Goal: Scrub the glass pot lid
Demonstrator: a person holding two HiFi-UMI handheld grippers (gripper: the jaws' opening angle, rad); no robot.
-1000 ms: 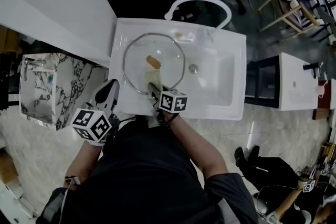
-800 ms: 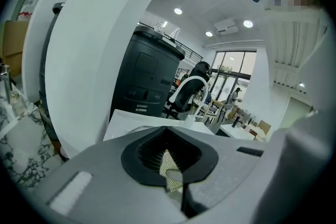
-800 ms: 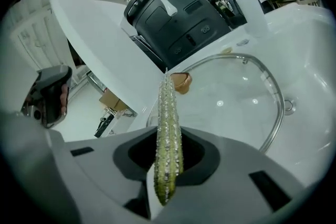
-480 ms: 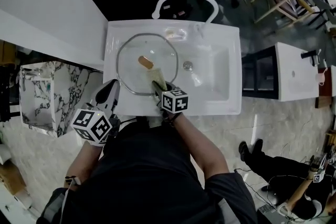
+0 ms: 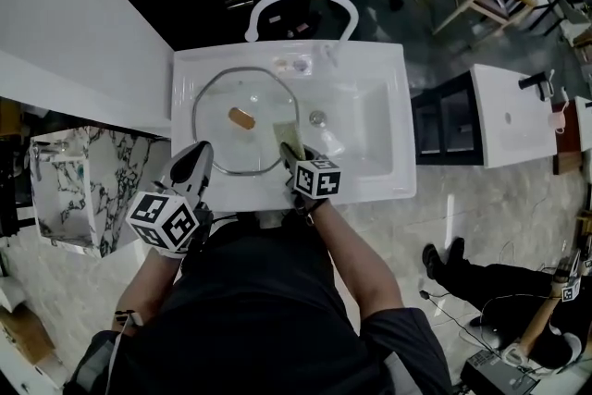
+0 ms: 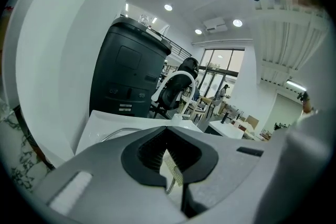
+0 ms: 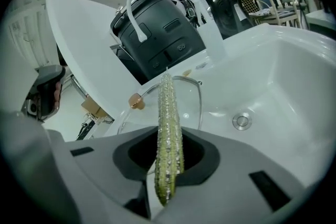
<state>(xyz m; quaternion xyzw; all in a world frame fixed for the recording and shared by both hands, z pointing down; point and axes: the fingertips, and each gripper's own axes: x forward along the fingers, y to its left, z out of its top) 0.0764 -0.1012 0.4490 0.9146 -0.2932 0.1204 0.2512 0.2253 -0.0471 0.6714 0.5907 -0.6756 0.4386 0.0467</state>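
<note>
The glass pot lid (image 5: 242, 121) lies flat in the left half of the white sink (image 5: 370, 171), its tan knob (image 5: 241, 117) up. My right gripper (image 5: 290, 153) is shut on a yellow-green scrub pad (image 5: 291, 132) at the lid's front right rim. In the right gripper view the pad (image 7: 168, 128) stands on edge between the jaws, with the lid (image 7: 191, 99) and knob (image 7: 136, 102) beyond it. My left gripper (image 5: 196, 155) hovers by the sink's front left corner, shut and holding nothing. The left gripper view shows its tips (image 6: 167, 127) together over the sink rim (image 6: 105, 122).
A white arched faucet (image 5: 301, 0) stands behind the sink, and the drain (image 5: 317, 117) lies right of the lid. A white counter (image 5: 65, 23) runs along the left, with a marble-patterned box (image 5: 69, 185) below it. A dark stand (image 5: 444, 120) sits to the right.
My right gripper has slid the scrub pad rightward across the lid, from beside the knob to the lid's right rim. The left gripper has stayed where it was.
</note>
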